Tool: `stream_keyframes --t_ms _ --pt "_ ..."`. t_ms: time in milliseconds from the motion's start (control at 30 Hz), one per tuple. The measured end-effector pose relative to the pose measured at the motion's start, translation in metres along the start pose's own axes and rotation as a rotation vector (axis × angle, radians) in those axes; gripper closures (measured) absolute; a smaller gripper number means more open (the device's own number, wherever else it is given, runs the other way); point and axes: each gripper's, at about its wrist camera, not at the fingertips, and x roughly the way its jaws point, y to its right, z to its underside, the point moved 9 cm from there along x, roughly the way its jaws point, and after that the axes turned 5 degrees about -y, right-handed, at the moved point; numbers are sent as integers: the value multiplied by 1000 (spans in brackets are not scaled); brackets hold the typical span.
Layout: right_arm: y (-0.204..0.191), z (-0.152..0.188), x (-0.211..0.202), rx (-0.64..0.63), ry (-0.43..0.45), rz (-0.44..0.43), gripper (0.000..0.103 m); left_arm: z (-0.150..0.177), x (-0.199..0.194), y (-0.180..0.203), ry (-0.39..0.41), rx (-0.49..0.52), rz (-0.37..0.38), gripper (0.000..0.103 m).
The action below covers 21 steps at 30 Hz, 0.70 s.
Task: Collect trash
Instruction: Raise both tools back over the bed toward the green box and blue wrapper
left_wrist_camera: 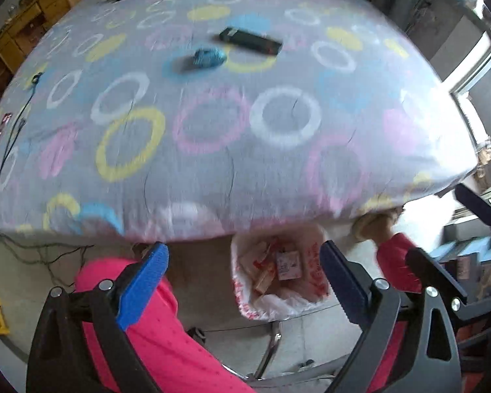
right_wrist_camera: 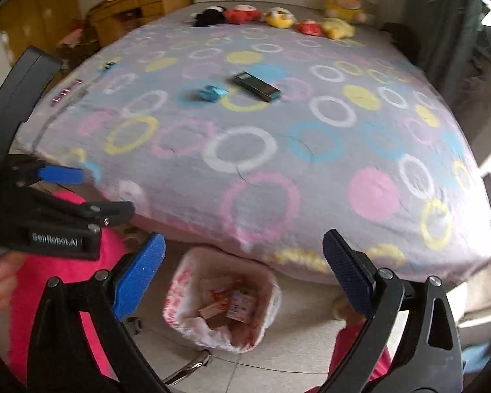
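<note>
A crumpled blue wrapper (left_wrist_camera: 206,57) and a flat black box (left_wrist_camera: 250,41) lie on the bed with the ring-patterned sheet (left_wrist_camera: 212,124); both show in the right wrist view too, the wrapper (right_wrist_camera: 209,93) left of the box (right_wrist_camera: 256,86). A bin lined with a white and red bag (left_wrist_camera: 314,271), holding several paper scraps, stands on the floor at the bed's foot; it also shows in the right wrist view (right_wrist_camera: 180,281). My left gripper (left_wrist_camera: 244,281) is open and empty above the floor beside the bin. My right gripper (right_wrist_camera: 244,278) is open and empty above the bin.
Stuffed toys (right_wrist_camera: 278,16) line the bed's far end. A black cable (left_wrist_camera: 6,150) and small items lie along the bed's left edge. A wooden dresser (right_wrist_camera: 140,3) stands at the back left. My pink-clad legs (left_wrist_camera: 154,337) and a chrome chair base (left_wrist_camera: 268,353) are below.
</note>
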Motion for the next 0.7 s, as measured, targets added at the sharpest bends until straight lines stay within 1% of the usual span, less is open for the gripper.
stream_keyframes --t_ms 100,200,267,333,400,500,600,700 --pt "2 -30 -13 -57 31 -17 8 -19 -12 -7 -4 22 30 12" --pt "2 -60 -24 -135 50 -21 8 -47 -28 -19 7 53 30 12" --pt "1 -81 -32 -189 56 -66 8 -63 -37 -25 10 59 24 12" --pt "4 -97 -37 -221 56 -80 8 -85 -49 -32 24 71 13 12" --pt "8 -118 -39 -255 49 -118 8 -103 -58 -37 28 80 10 12" --pt "14 -144 -43 -290 58 -153 8 -130 -65 -33 -7 114 43 12" --pt "25 -175 -46 -318 75 -177 8 -152 -68 -31 -9 154 -1 12" --pt "35 -203 -43 -332 80 -201 7 -168 -66 -23 -29 191 8 12"
